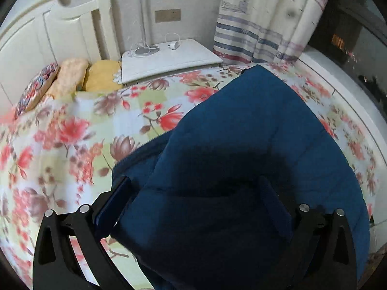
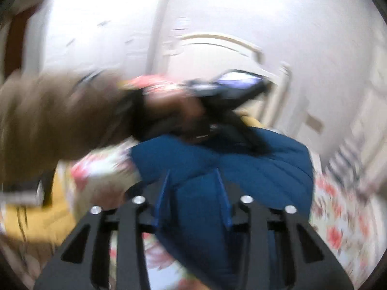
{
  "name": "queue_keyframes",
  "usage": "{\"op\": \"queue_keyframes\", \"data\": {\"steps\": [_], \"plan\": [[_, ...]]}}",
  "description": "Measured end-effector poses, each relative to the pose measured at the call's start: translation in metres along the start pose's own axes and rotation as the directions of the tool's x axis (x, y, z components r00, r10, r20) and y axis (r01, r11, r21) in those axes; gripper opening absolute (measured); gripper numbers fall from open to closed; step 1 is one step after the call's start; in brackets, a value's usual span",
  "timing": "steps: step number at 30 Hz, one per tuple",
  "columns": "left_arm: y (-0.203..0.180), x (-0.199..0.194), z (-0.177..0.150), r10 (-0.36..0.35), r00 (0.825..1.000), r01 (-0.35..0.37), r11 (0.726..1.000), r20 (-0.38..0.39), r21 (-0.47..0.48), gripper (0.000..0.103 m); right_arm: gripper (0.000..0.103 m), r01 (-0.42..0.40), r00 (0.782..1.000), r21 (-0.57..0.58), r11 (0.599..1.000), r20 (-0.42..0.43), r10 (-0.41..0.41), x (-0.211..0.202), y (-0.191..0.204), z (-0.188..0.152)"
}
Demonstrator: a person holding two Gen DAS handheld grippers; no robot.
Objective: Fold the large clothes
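A dark blue padded jacket (image 1: 241, 125) lies partly folded on the floral bedspread (image 1: 72, 145). In the left wrist view my left gripper (image 1: 197, 183) stands wide, shut on a thick fold of the jacket that fills the space between its fingers. In the blurred right wrist view my right gripper (image 2: 193, 176) is shut on a narrow ridge of the same jacket (image 2: 254, 164), lifted off the bed. Beyond it, a person's hand (image 2: 169, 106) in a brown sleeve (image 2: 55, 113) holds the other gripper at the jacket's far edge.
At the head of the bed are a white nightstand (image 1: 169, 58) with a lamp base and charger, pillows (image 1: 70, 75) and a cream headboard (image 1: 48, 29). A patterned curtain (image 1: 261, 24) and a dark window (image 1: 350, 36) are on the right.
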State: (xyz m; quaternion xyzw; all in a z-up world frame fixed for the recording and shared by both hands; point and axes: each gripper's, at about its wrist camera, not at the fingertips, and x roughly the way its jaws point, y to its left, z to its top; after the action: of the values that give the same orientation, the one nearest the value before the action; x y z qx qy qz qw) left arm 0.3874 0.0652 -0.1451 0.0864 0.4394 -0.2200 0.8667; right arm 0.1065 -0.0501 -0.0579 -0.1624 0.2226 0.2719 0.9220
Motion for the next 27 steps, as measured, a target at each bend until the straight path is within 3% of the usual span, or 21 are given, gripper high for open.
{"op": "queue_keyframes", "data": {"steps": [3, 5, 8, 10, 12, 15, 18, 21, 25, 27], "plan": [[0.000, 0.001, -0.009, 0.015, 1.000, -0.015, 1.000, 0.023, 0.011, 0.099, 0.037, -0.033, 0.998, 0.036, 0.999, -0.049, 0.035, 0.026, -0.004, 0.001], [0.001, 0.002, -0.015, 0.028, 0.999, -0.029, 1.000, 0.044, 0.007, 0.099, 0.037, -0.042, 0.994, -0.049, 0.998, -0.100, 0.037, 0.050, 0.021, -0.005], [0.007, 0.000, -0.024, 0.052, 0.996, -0.051, 0.999, 0.067, -0.010, 0.099, 0.038, 0.089, 0.987, -0.265, 0.960, -0.106, -0.121, 0.073, 0.062, -0.026], [0.014, 0.000, -0.030, 0.040, 0.996, -0.038, 0.999, 0.075, -0.030, 0.099, 0.037, 0.121, 0.981, -0.331, 0.936, -0.102, -0.163, 0.076, 0.075, -0.033], [0.014, -0.007, -0.032, 0.076, 0.993, -0.073, 0.997, 0.092, -0.032, 0.099, 0.037, 0.147, 0.974, -0.407, 0.902, -0.097, -0.203, 0.077, 0.084, -0.039], [-0.003, -0.037, -0.029, 0.227, 0.957, -0.229, 0.973, 0.179, -0.008, 0.098, 0.037, 0.179, 0.968, -0.454, 0.873, -0.080, -0.240, 0.080, 0.098, -0.050], [-0.021, -0.070, -0.019, 0.174, 0.949, -0.177, 0.984, 0.264, -0.014, 0.098, 0.036, 0.188, 0.967, -0.458, 0.869, -0.071, -0.246, 0.079, 0.104, -0.056], [-0.038, -0.066, -0.001, 0.212, 0.941, -0.220, 0.976, 0.263, 0.001, 0.098, 0.035, 0.193, 0.965, -0.459, 0.867, -0.071, -0.253, 0.080, 0.109, -0.058], [-0.030, -0.012, 0.007, 0.191, 0.970, -0.181, 0.980, 0.149, -0.077, 0.099, 0.035, 0.205, 0.967, -0.451, 0.868, -0.041, -0.250, 0.072, 0.100, -0.046], [-0.015, 0.002, -0.006, 0.154, 0.977, -0.136, 0.983, 0.150, -0.127, 0.099, 0.039, 0.138, 0.980, -0.430, 0.892, -0.069, -0.185, 0.058, 0.088, -0.040]]}}
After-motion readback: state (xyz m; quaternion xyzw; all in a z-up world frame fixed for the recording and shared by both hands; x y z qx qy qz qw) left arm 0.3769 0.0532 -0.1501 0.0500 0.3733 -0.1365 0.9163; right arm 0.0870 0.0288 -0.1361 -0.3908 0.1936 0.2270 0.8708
